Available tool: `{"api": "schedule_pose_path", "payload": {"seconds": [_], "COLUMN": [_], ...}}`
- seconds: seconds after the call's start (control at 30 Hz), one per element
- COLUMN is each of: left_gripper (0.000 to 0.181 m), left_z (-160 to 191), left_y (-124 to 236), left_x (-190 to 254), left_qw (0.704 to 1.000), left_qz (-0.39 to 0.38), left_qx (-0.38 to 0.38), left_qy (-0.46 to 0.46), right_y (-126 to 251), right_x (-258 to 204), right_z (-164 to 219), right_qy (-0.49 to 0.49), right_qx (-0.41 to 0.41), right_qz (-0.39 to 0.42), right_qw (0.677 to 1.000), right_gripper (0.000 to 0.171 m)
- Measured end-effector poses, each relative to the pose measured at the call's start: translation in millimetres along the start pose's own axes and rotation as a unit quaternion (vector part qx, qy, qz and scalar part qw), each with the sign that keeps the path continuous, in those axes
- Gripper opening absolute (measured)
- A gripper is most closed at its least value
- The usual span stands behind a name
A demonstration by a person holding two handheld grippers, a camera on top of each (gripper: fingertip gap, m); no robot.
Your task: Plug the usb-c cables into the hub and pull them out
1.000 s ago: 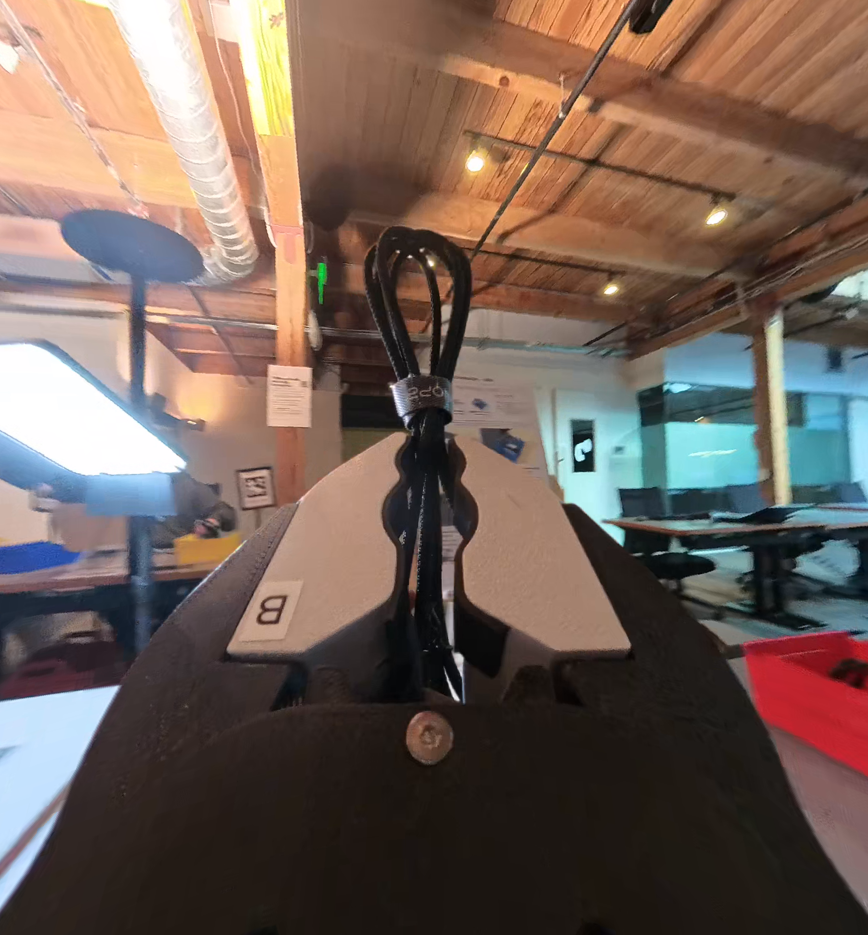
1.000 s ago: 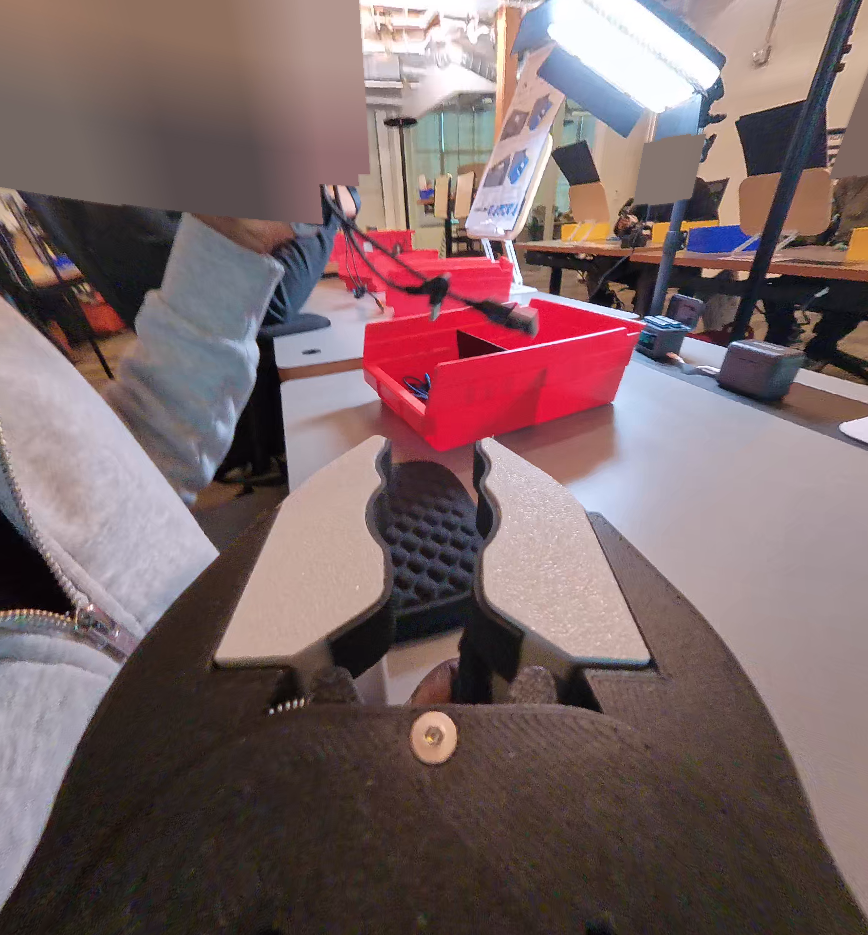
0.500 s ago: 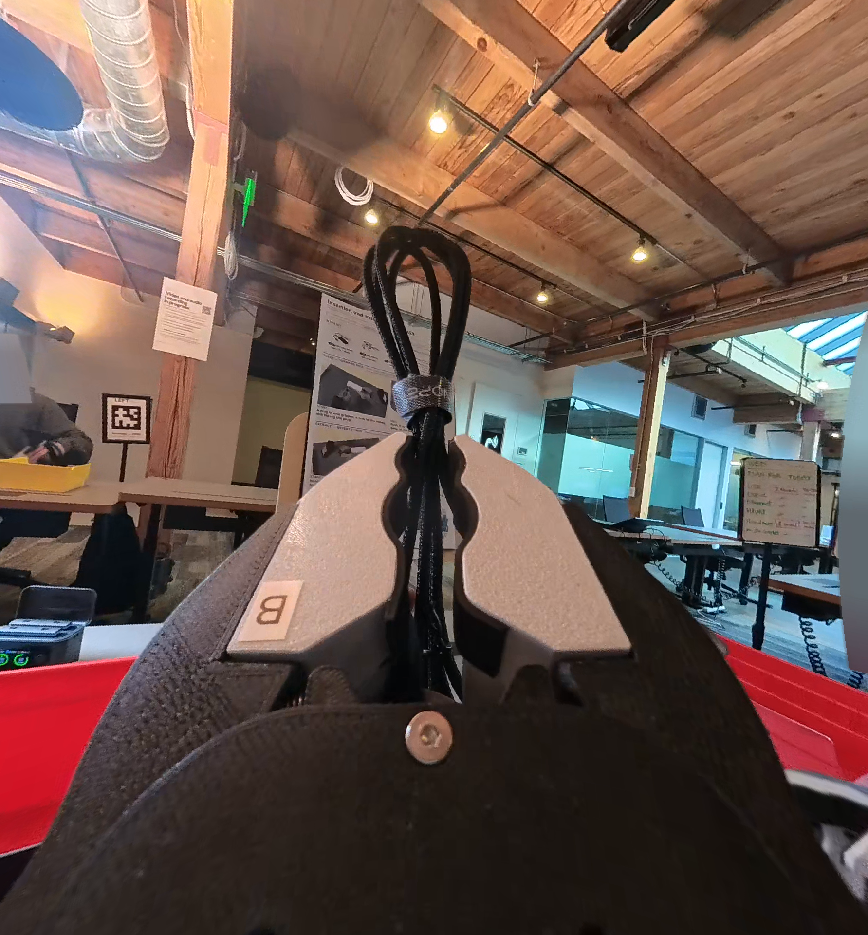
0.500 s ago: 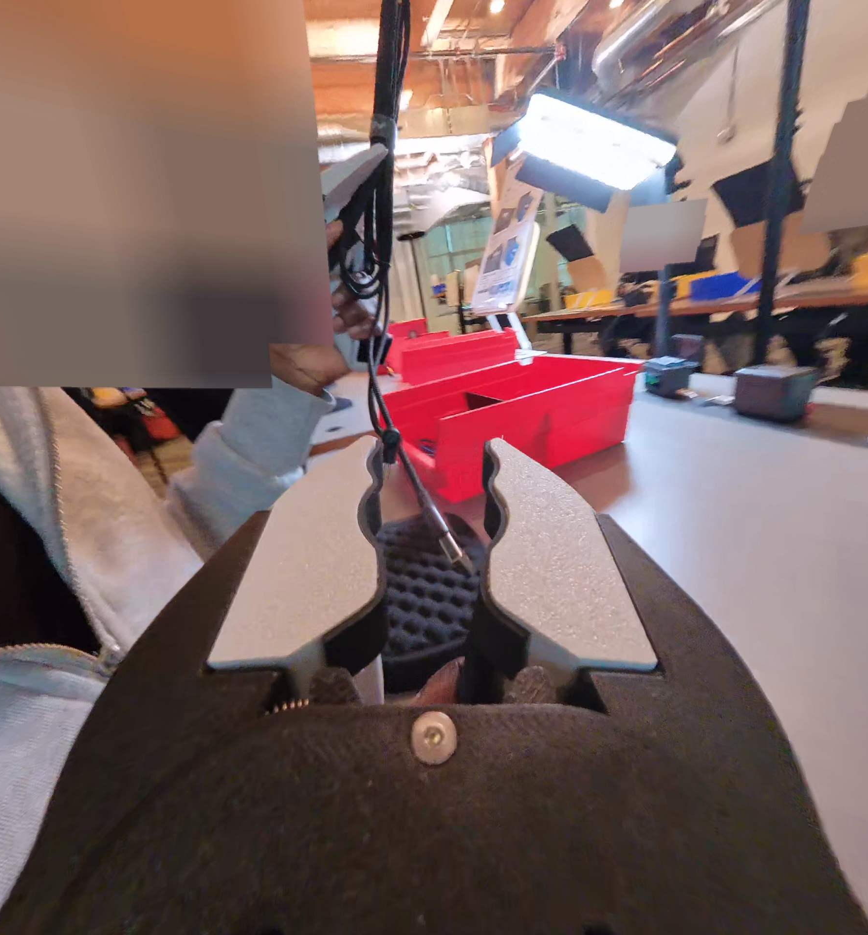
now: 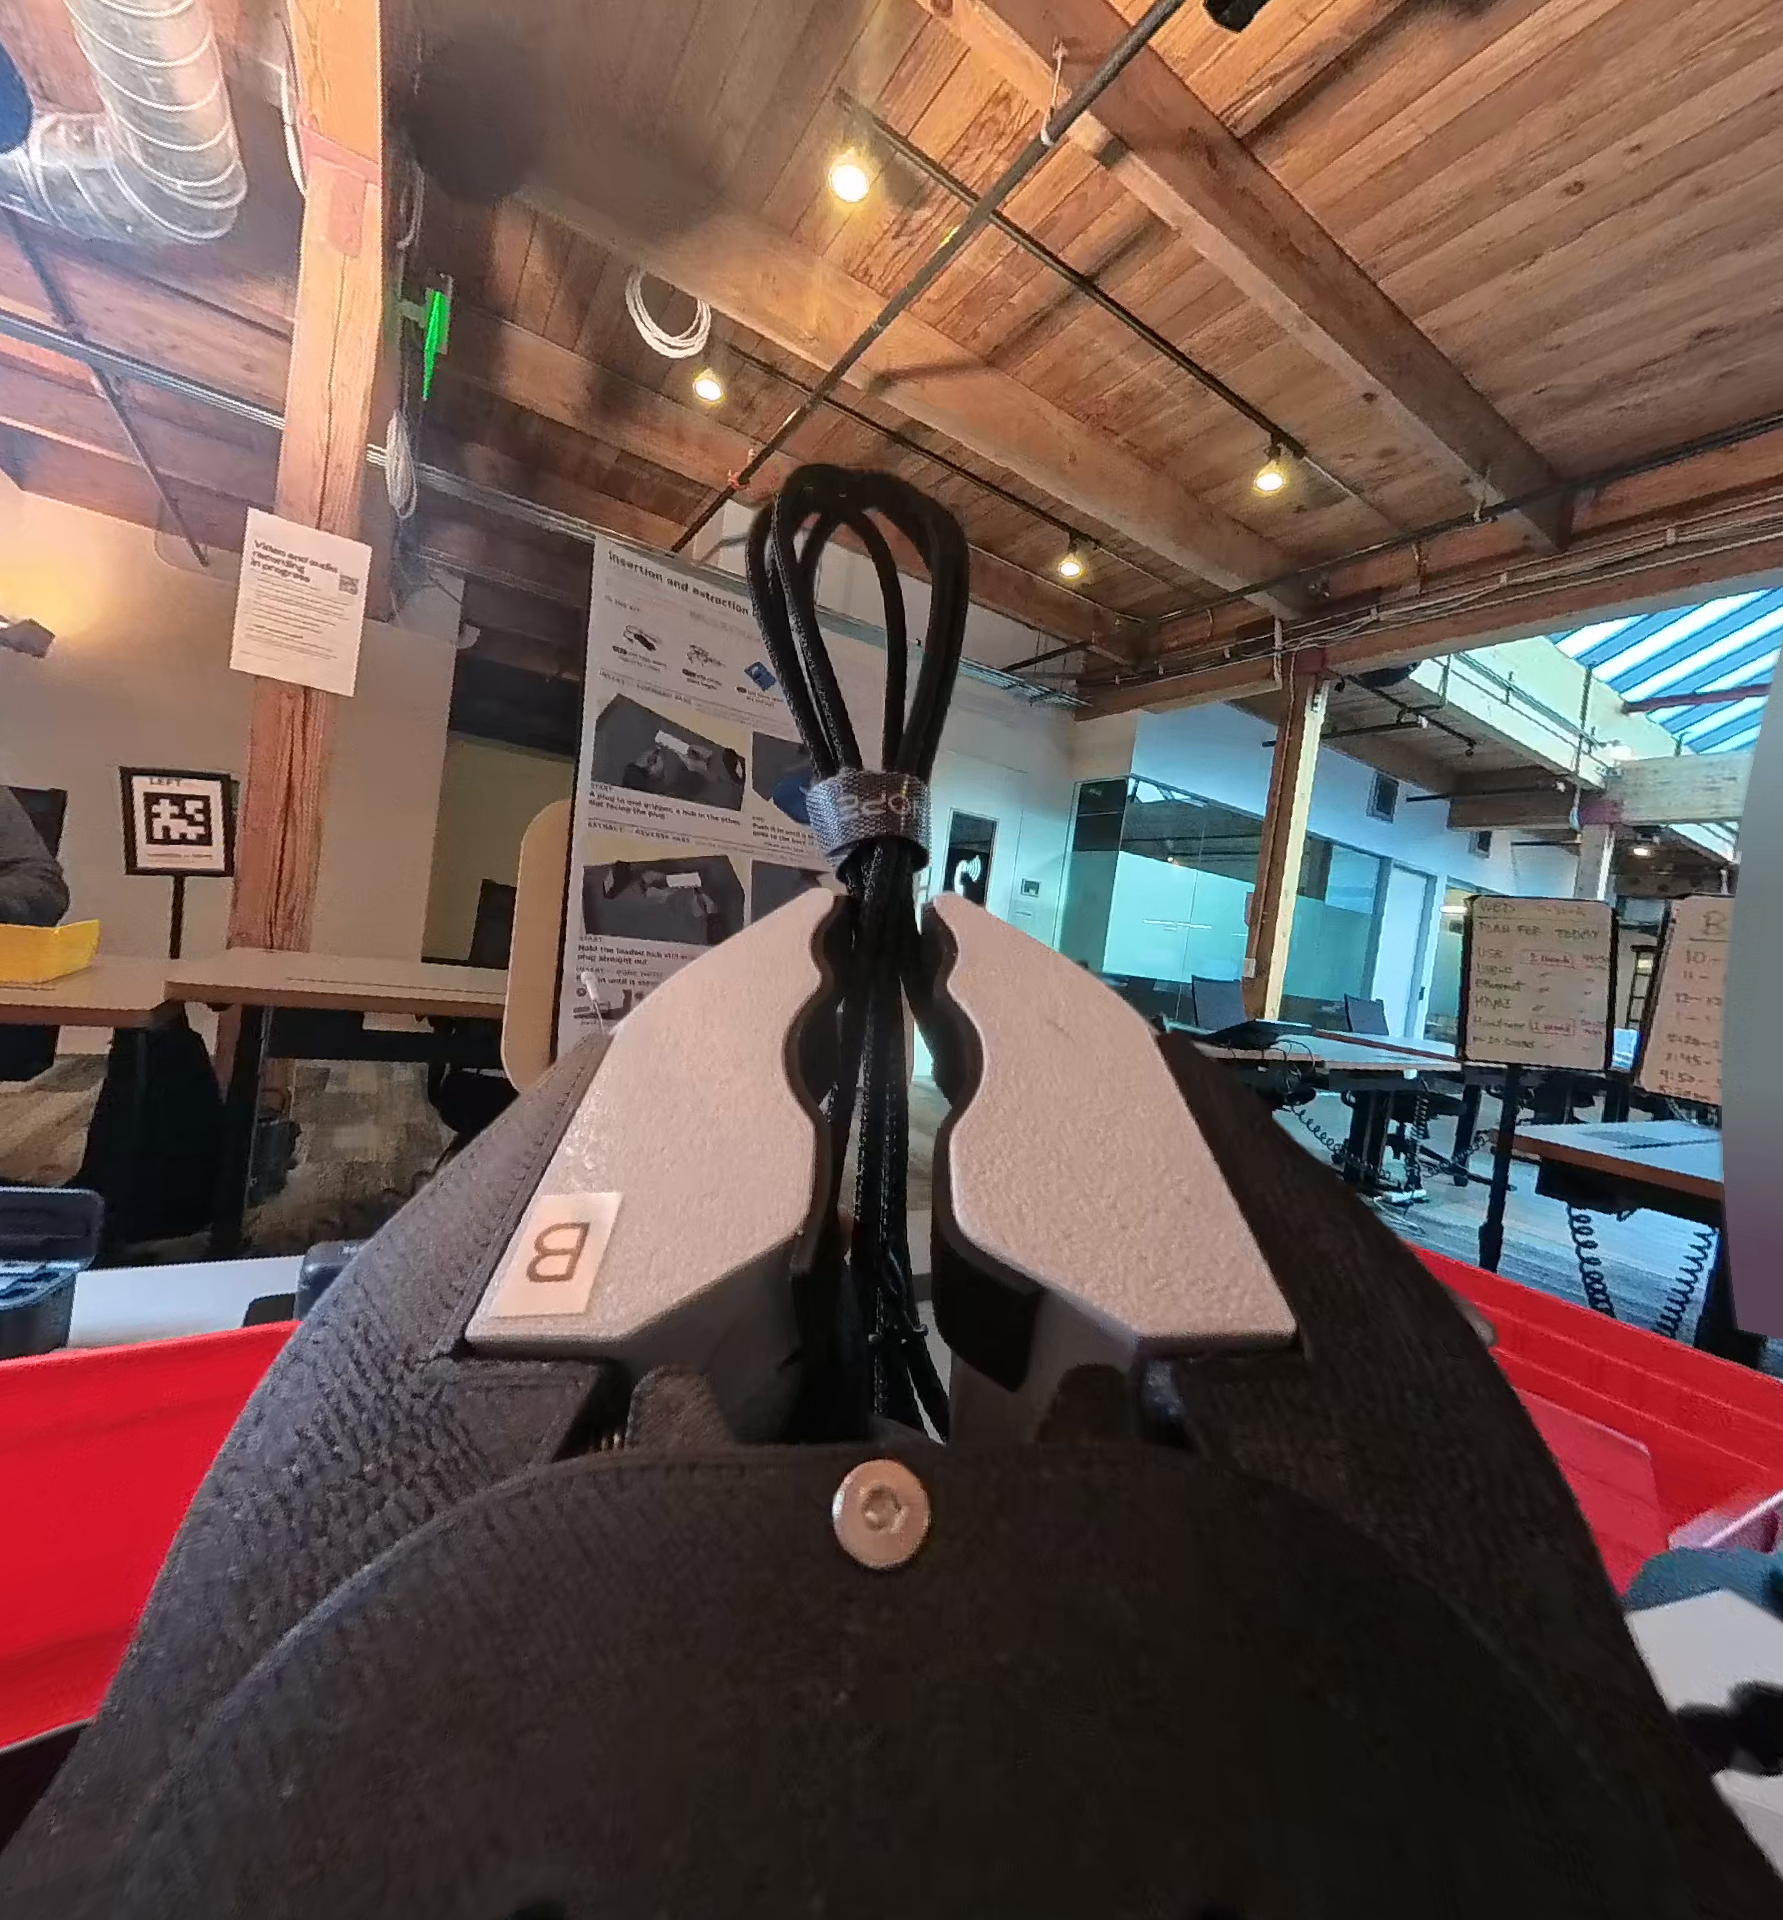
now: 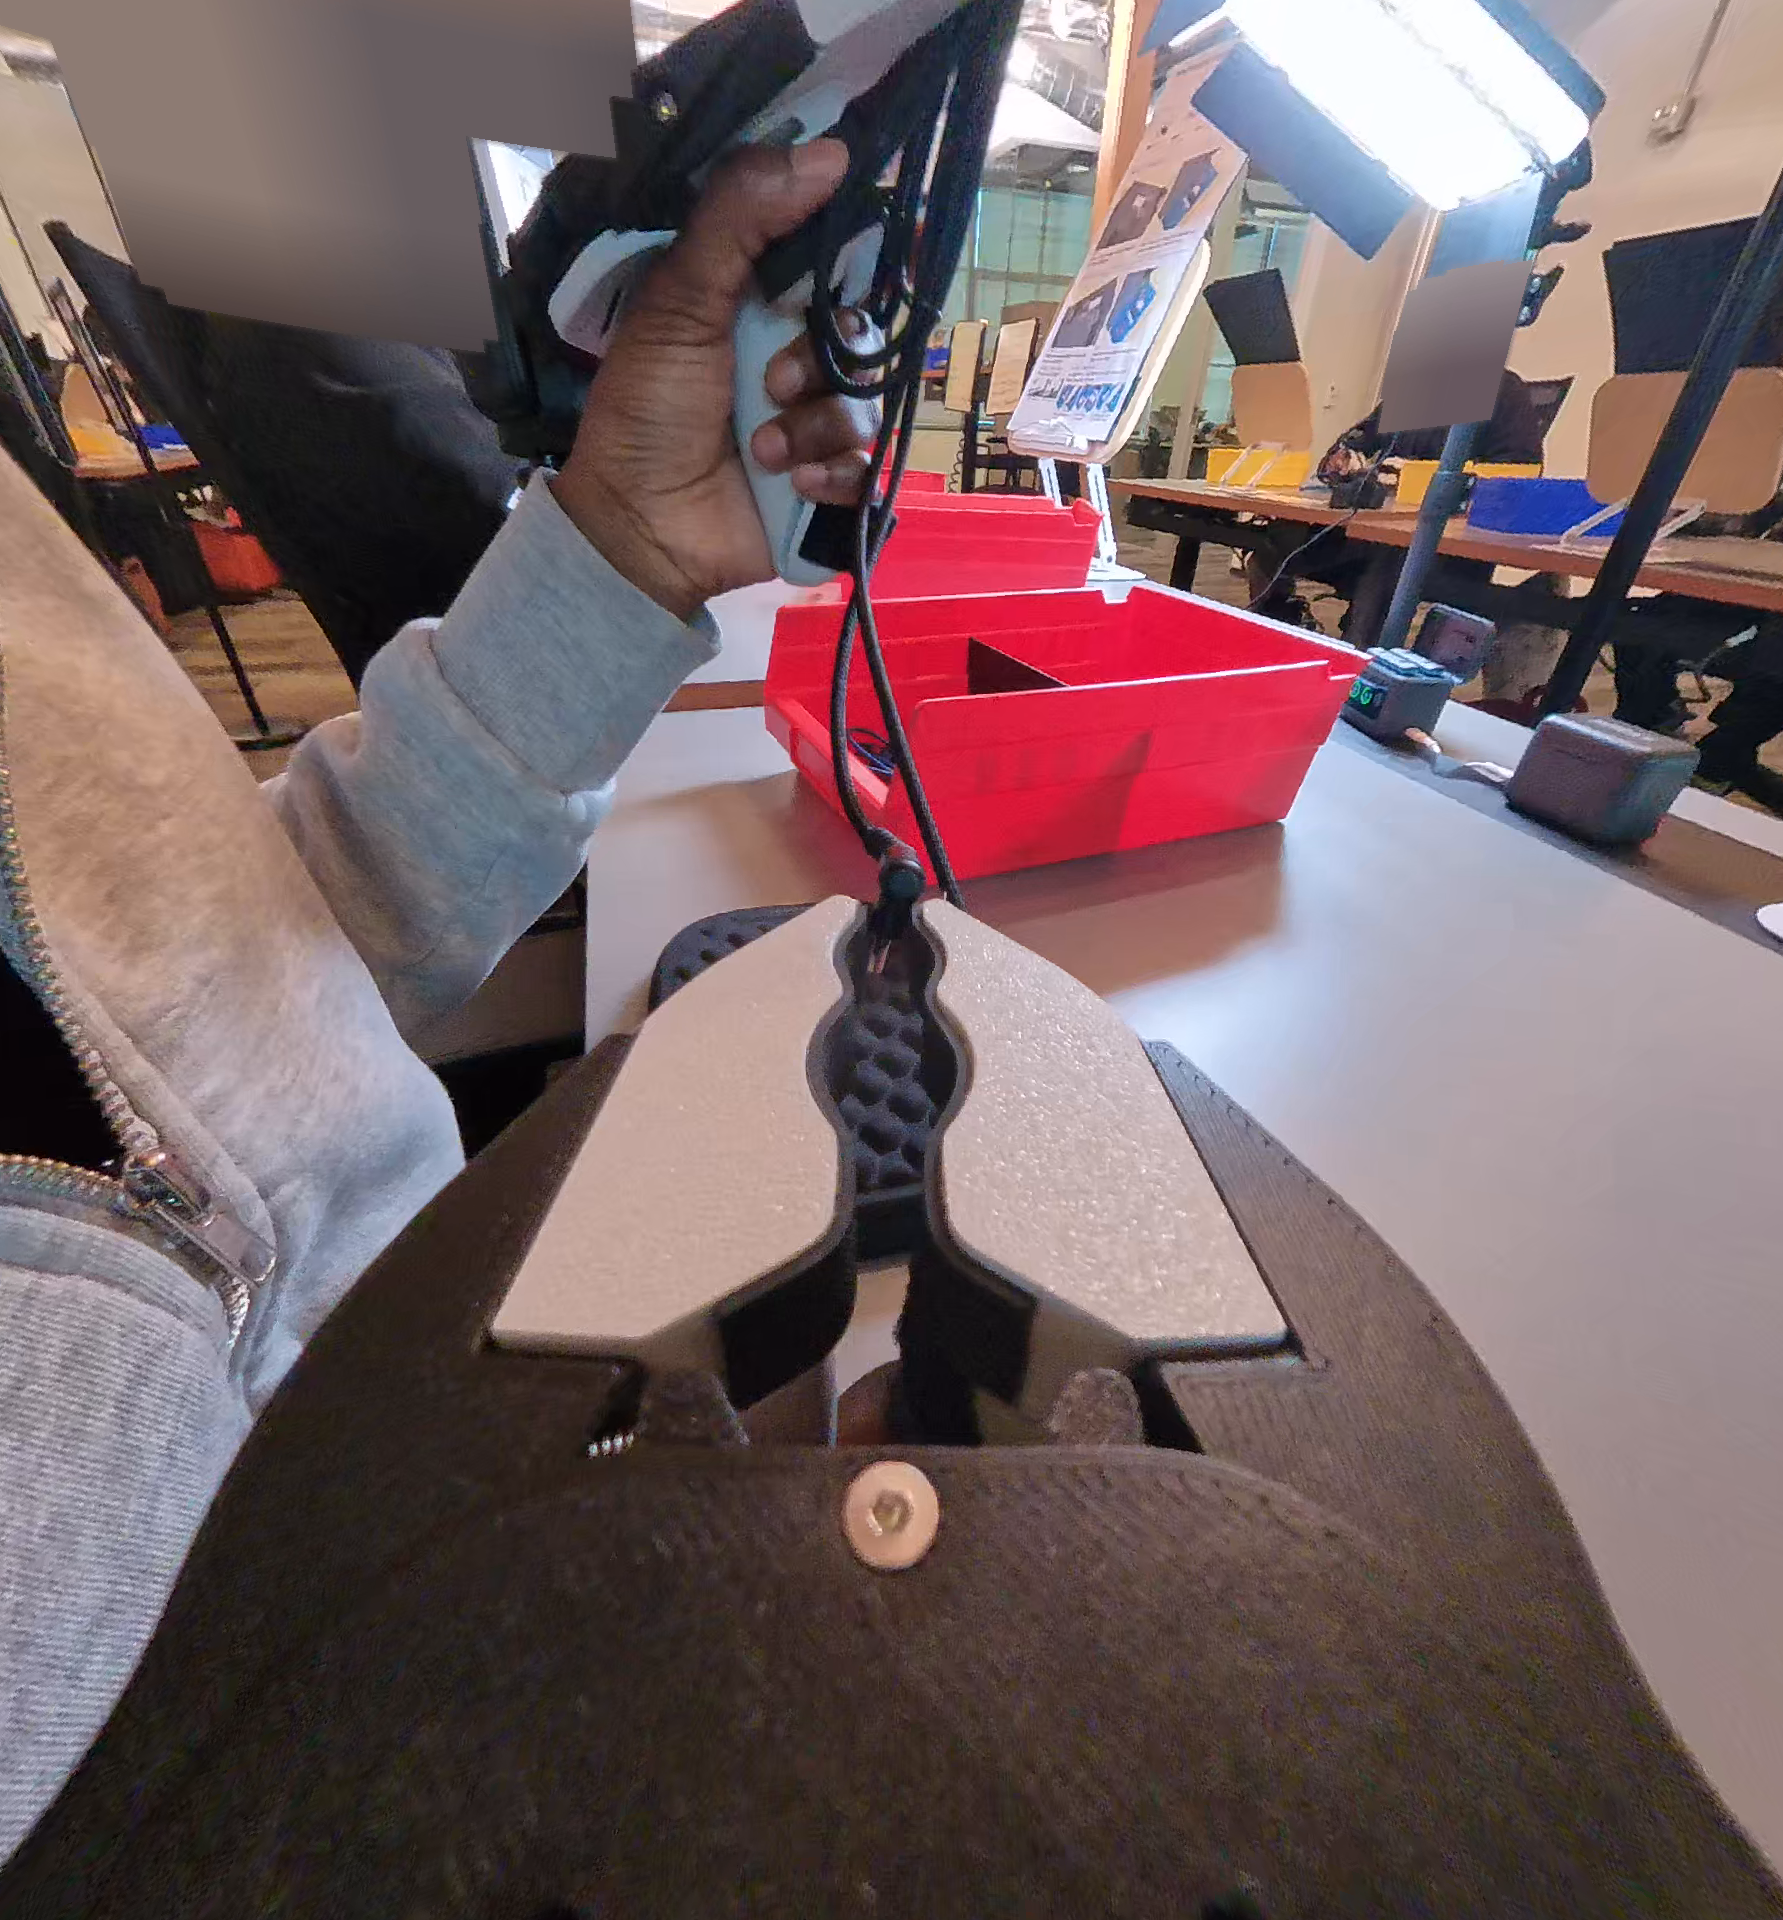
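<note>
The place is a large open-plan workshop or lab in a converted industrial loft, shown by the exposed timber-plank ceiling with heavy beams [image 5: 1386, 260], a silver corrugated air duct [image 5: 154, 135] and track spotlights high above the jaws. Beyond the jaws stand long wooden worktables [image 6: 1552, 540] bearing yellow and blue plastic parts bins, with a bright rectangular studio light panel on a black stand [image 6: 1406, 83] up to their right. A red plastic divided bin [image 6: 1063, 727] sits on the grey tabletop [image 6: 1489, 1143] just ahead.

Red bin [image 6: 1126, 790] with black divider [image 6: 1012, 675] on grey counter [image 6: 1489, 1091]; second red bin [image 6: 980, 535] behind. Two small grey cases [image 6: 1599, 774] near the counter's far edge. Lit panel lamp [image 6: 1406, 94] overhead.
</note>
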State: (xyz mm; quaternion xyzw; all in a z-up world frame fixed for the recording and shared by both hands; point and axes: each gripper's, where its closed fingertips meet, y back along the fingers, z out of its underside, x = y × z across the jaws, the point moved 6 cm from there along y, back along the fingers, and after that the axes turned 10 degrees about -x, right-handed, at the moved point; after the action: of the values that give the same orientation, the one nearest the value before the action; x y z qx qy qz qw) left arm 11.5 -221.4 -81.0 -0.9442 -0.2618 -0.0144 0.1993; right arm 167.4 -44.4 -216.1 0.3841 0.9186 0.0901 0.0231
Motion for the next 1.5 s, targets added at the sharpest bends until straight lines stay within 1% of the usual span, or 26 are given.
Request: {"api": "schedule_pose_path", "payload": {"seconds": [0.07, 0.17, 0.27, 0.3, 0.37, 0.43, 0.5, 0.57, 0.6, 0.73, 0.87, 0.9, 1.0, 1.07, 1.1, 1.17, 1.2, 1.23, 1.27, 1.3, 1.33, 1.37, 1.4, 1.43, 1.47, 1.5], "left_gripper": [0.013, 0.016, 0.020, 0.025, 0.045, 0.063, 0.071, 0.069, 0.066, 0.059, 0.042, 0.039, 0.036, 0.027, 0.014, 0.011, 0.011, 0.011, 0.010, 0.010, 0.010, 0.010, 0.010, 0.010, 0.010, 0.010], "left_z": [7, 29, 60, 73, 94, 104, 107, 110, 114, 149, 161, 163, 171, 173, 172, 171, 169, 167, 164, 162, 161, 161, 162, 163, 164, 165], "left_y": [-2, -11, -18, -20, -19, -14, -5, 3, 6, 14, 10, 9, 8, 9, 9, 9, 9, 9, 9, 10, 10, 11, 12, 13, 13, 14], "left_x": [-2, -3, -7, -9, -10, -11, -11, 4, 15, 56, 70, 71, 76, 80, 82, 83, 84, 85, 85, 85, 84, 83, 83, 83, 84, 86], "left_qw": [1.000, 0.995, 0.983, 0.973, 0.953, 0.943, 0.940, 0.934, 0.922, 0.828, 0.766, 0.759, 0.758, 0.753, 0.754, 0.767, 0.778, 0.786, 0.794, 0.800, 0.806, 0.813, 0.820, 0.826, 0.828, 0.830], "left_qz": [-0.005, 0.014, 0.016, 0.017, 0.035, 0.033, 0.018, 0.063, 0.101, 0.227, 0.282, 0.287, 0.294, 0.308, 0.318, 0.319, 0.324, 0.329, 0.335, 0.340, 0.338, 0.333, 0.328, 0.326, 0.328, 0.330], "left_qx": [-0.019, -0.102, -0.182, -0.226, -0.292, -0.323, -0.330, -0.325, -0.324, -0.361, -0.337, -0.338, -0.352, -0.355, -0.349, -0.348, -0.337, -0.321, -0.299, -0.276, -0.261, -0.251, -0.245, -0.238, -0.233, -0.230], "left_qy": [-0.003, 0.010, 0.034, 0.044, 0.068, 0.077, 0.078, 0.136, 0.187, 0.364, 0.469, 0.477, 0.465, 0.460, 0.457, 0.435, 0.420, 0.412, 0.410, 0.411, 0.410, 0.405, 0.399, 0.394, 0.390, 0.386], "right_y": [3, 13, 20, 20, 17, 11, 3, -5, -10, -23, -27, -26, -24, -23, -23, -22, -21, -20, -17, -16, -15, -13, -11, -7, -5, -4], "right_x": [2, 11, 20, 23, 29, 35, 41, 42, 42, 36, 27, 26, 23, 22, 22, 22, 22, 23, 27, 32, 35, 37, 40, 42, 47, 51], "right_z": [-3, -8, -16, -19, -24, -26, -25, -23, -22, -14, -5, -4, -2, 0, 1, 1, 0, -4, -8, -11, -12, -15, -19, -23, -24, -20], "right_qy": [0.016, 0.069, 0.165, 0.210, 0.301, 0.386, 0.462, 0.539, 0.568, 0.648, 0.714, 0.727, 0.748, 0.759, 0.763, 0.759, 0.734, 0.678, 0.585, 0.457, 0.306, 0.143, -0.023, -0.173, -0.289, -0.359], "right_qx": [0.003, 0.002, -0.022, -0.035, -0.068, -0.100, -0.126, -0.135, -0.136, -0.124, -0.118, -0.118, -0.117, -0.114, -0.116, -0.113, -0.105, -0.100, -0.100, -0.103, -0.105, -0.093, -0.063, -0.019, 0.018, 0.038], "right_qz": [0.020, 0.083, 0.167, 0.199, 0.256, 0.302, 0.335, 0.362, 0.365, 0.340, 0.280, 0.269, 0.242, 0.228, 0.224, 0.223, 0.223, 0.221, 0.213, 0.181, 0.119, 0.040, -0.040, -0.119, -0.180, -0.212], "right_qw": [1.000, 0.994, 0.972, 0.957, 0.916, 0.866, 0.811, 0.748, 0.725, 0.669, 0.630, 0.621, 0.606, 0.599, 0.595, 0.601, 0.632, 0.694, 0.777, 0.865, 0.939, 0.984, 0.997, 0.977, 0.940, 0.908], "right_gripper": [0.006, 0.006, 0.006, 0.006, 0.006, 0.005, 0.005, 0.006, 0.006, 0.006, 0.006, 0.006, 0.006, 0.006, 0.006, 0.006, 0.006, 0.007, 0.009, 0.019, 0.030, 0.037, 0.042, 0.037, 0.032, 0.027]}}
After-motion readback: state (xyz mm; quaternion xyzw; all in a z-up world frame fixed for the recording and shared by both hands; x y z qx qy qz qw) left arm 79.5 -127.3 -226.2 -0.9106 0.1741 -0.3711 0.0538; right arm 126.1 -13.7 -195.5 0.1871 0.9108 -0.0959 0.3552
